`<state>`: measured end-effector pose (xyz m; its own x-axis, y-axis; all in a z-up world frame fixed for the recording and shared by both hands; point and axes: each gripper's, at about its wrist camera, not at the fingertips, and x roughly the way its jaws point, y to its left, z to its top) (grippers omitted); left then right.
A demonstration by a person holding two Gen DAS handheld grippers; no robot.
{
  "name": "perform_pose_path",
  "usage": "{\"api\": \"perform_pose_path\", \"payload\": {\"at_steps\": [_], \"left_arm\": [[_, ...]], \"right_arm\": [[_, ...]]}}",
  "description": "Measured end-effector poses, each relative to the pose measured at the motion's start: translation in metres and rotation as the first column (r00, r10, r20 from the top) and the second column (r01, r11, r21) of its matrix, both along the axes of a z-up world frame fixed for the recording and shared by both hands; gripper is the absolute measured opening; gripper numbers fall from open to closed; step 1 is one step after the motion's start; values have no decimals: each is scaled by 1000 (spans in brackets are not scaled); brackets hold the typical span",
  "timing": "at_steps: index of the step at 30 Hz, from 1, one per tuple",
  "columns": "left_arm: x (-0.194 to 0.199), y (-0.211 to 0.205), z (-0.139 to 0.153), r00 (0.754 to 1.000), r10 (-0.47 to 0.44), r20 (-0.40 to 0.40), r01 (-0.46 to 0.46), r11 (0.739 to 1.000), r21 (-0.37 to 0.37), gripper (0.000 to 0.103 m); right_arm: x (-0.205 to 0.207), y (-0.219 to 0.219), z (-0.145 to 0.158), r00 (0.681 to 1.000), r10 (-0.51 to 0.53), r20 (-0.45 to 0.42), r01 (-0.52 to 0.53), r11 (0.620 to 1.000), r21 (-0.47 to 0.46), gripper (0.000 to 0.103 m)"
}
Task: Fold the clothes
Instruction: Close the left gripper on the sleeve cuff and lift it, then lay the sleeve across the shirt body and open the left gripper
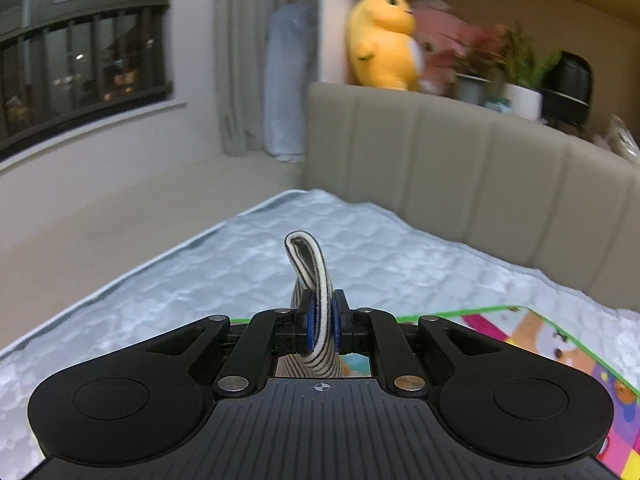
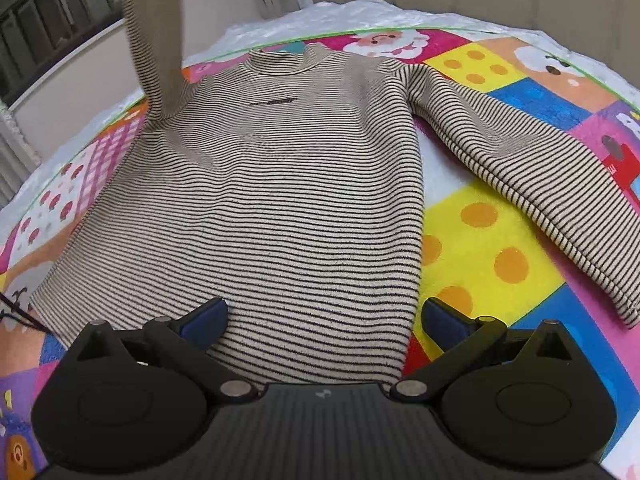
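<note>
A beige sweater with thin black stripes (image 2: 280, 184) lies face up on a colourful play mat (image 2: 488, 240), collar at the far end. Its right sleeve (image 2: 520, 168) is spread out to the right. Its left sleeve (image 2: 154, 40) is lifted off the mat and rises out of the top of the right wrist view. My left gripper (image 1: 322, 320) is shut on the cuff of that sleeve (image 1: 310, 264), which sticks up between the blue pads. My right gripper (image 2: 324, 320) is open and empty, hovering over the sweater's hem.
The mat (image 1: 560, 344) lies on a pale blue quilted mattress (image 1: 200, 280). A beige padded headboard (image 1: 480, 160) stands behind it, with a yellow plush toy (image 1: 384, 44) and potted plants (image 1: 520, 76) on top. A window (image 1: 80, 60) is at the left.
</note>
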<state>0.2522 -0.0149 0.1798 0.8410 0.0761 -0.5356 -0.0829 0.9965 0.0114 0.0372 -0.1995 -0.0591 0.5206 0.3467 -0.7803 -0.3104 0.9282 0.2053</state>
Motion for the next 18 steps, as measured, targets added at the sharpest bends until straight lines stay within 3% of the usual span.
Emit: {"api": "perform_pose_path", "payload": {"at_steps": [12, 16, 18], "left_arm": [[7, -45, -30, 993, -112, -36, 111, 994, -17, 14], [2, -41, -44, 991, -111, -74, 108, 993, -38, 27], [-5, -36, -53, 989, -106, -100, 102, 994, -47, 28]], "right_arm": [[-7, -7, -1, 998, 53, 22, -54, 998, 27, 103], [-5, -6, -1, 998, 53, 21, -54, 998, 22, 103], [-5, -5, 0, 998, 52, 20, -52, 998, 19, 103]]}}
